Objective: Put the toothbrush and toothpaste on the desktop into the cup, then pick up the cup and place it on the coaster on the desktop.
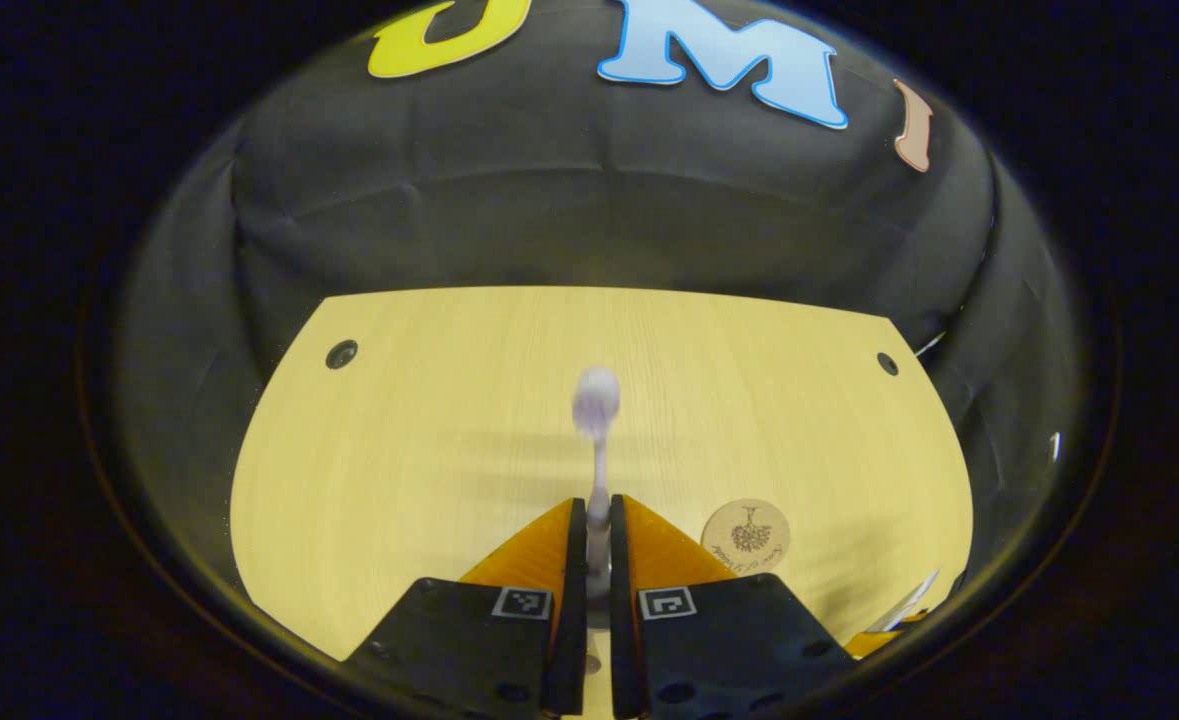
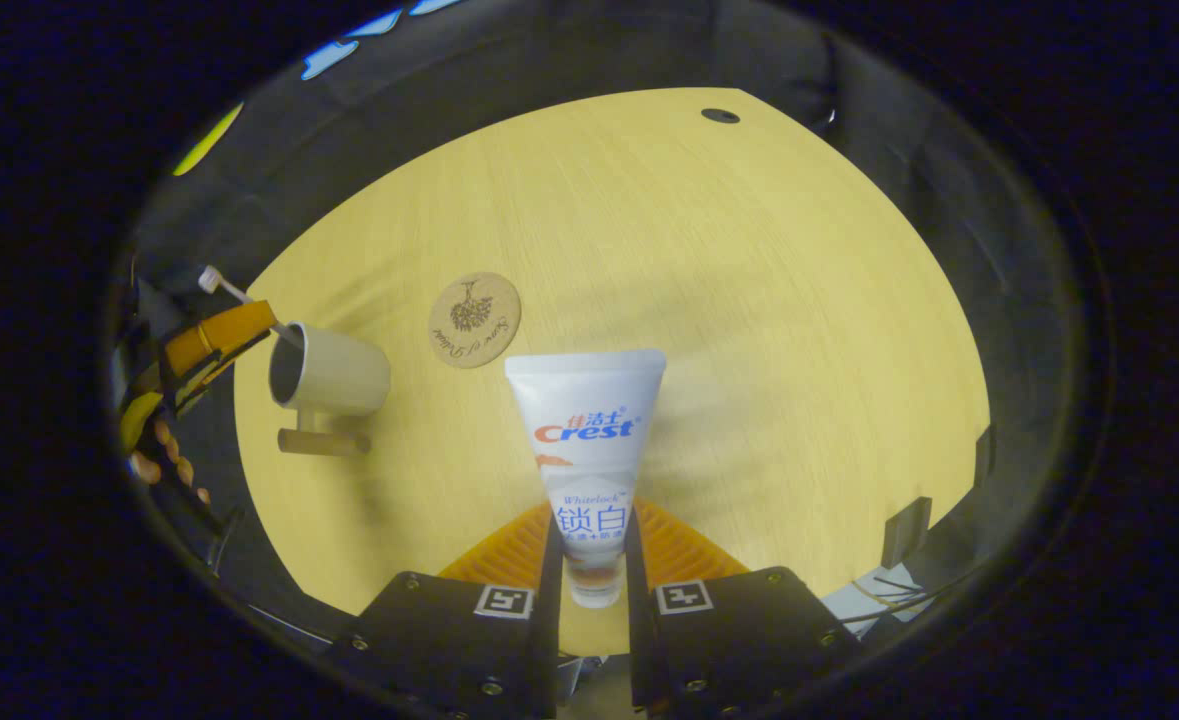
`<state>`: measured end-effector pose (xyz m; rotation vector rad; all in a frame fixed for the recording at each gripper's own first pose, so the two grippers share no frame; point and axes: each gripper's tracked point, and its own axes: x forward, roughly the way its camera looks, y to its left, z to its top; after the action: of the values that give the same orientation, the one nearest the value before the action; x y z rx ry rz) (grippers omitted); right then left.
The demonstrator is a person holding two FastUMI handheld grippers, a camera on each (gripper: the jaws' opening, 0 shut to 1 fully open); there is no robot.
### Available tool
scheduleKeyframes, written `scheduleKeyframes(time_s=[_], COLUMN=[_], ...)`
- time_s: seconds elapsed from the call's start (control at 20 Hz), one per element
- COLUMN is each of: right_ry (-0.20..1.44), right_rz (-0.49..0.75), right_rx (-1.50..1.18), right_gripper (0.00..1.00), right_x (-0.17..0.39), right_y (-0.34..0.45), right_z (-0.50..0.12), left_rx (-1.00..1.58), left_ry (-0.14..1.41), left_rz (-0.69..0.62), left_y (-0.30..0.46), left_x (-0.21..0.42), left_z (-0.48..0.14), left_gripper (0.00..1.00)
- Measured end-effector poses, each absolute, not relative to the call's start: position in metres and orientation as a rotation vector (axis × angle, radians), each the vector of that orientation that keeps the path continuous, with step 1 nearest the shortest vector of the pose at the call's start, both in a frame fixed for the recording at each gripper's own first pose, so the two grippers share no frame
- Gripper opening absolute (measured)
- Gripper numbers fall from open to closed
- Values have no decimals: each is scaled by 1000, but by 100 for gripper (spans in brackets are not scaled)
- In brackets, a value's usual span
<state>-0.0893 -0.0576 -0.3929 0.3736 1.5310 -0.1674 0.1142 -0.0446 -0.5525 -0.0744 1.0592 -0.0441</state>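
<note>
My left gripper (image 1: 597, 520) is shut on a pale toothbrush (image 1: 597, 420), whose blurred head points out over the yellow desktop (image 1: 429, 440). My right gripper (image 2: 593, 540) is shut on a white toothpaste tube (image 2: 589, 440), held above the desk with its crimped end away from me. In the right gripper view the beige cup (image 2: 331, 375) with a handle stands at the desk's left edge. The left gripper (image 2: 211, 335) holds the toothbrush (image 2: 224, 287) just left of the cup's mouth. The round wooden coaster (image 2: 474, 320) lies right of the cup, and the coaster (image 1: 746, 537) lies right of my left fingers.
A hand (image 2: 164, 455) grips the left gripper at the far left of the right gripper view. Small dark holes (image 1: 341, 353) (image 2: 720, 116) mark the desk's far corners. Cables and dark hardware (image 2: 904, 565) sit off the desk's right edge.
</note>
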Motion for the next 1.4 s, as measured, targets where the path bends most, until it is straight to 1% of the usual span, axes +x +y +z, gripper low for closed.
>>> scheduleKeyframes(time_s=[0.05,0.1,0.25,0.35,0.4,0.45,0.55,0.6,0.65,0.7,0.75,0.8,0.85,0.95,1.0,1.05,1.1,1.15,1.2,1.25,1.3,1.35,1.4], right_ry=[1529,1525,1505,1484,1474,1460,1421,1402,1384,1365,1346,1326,1305,1271,1256,1243,1225,1211,1195,1178,1161,1143,1124], right_rz=[-164,-161,-145,-133,-124,-115,-92,-77,-63,-48,-32,-14,4,41,60,81,99,115,130,142,153,161,167], right_rx=[376,376,379,381,382,382,379,375,371,369,369,372,378,380,377,375,377,382,386,389,391,392,391], right_gripper=[30,29,30,29,32,29,29,29,29,29,29,29,29,29,29,29,29,29,29,28,28,28,29], right_x=[-88,-87,-80,-73,-67,-60,-40,-29,-19,-9,2,13,24,44,53,60,69,78,85,91,99,106,113], right_y=[-58,-59,-59,-59,-61,-62,-57,-49,-40,-32,-23,-13,-4,18,29,39,50,60,70,76,86,95,103], right_z=[-392,-391,-386,-380,-376,-370,-354,-351,-350,-351,-348,-344,-338,-332,-329,-327,-325,-323,-320,-320,-318,-316,-317], left_rx=[-79,-69,-58,-65,-66,-69,-75,-76,-77,-80,-87,-93,-94,-92,-94,-98,-103,-109,-111,-112,-115,-119,-123], left_ry=[1064,1061,1050,1038,1031,1023,1006,1001,996,991,986,985,983,980,978,980,977,975,974,973,972,969,965], left_rz=[-50,-42,-35,-27,-22,-18,-12,-8,-3,7,16,24,33,54,67,80,95,110,126,141,156,169,181], left_y=[-46,-43,-41,-39,-36,-33,-26,-21,-16,-9,-2,5,14,31,40,51,62,75,87,97,107,117,125], left_x=[114,112,110,108,105,103,98,94,91,87,84,79,75,66,61,57,51,46,39,35,30,29,25], left_z=[-555,-555,-550,-544,-540,-535,-525,-521,-518,-515,-511,-508,-506,-501,-499,-496,-493,-491,-488,-486,-483,-482,-480], left_gripper=[27,28,35,34,34,34,34,39,39,34,39,34,34,34,38,34,39,39,34,34,38,39,34])
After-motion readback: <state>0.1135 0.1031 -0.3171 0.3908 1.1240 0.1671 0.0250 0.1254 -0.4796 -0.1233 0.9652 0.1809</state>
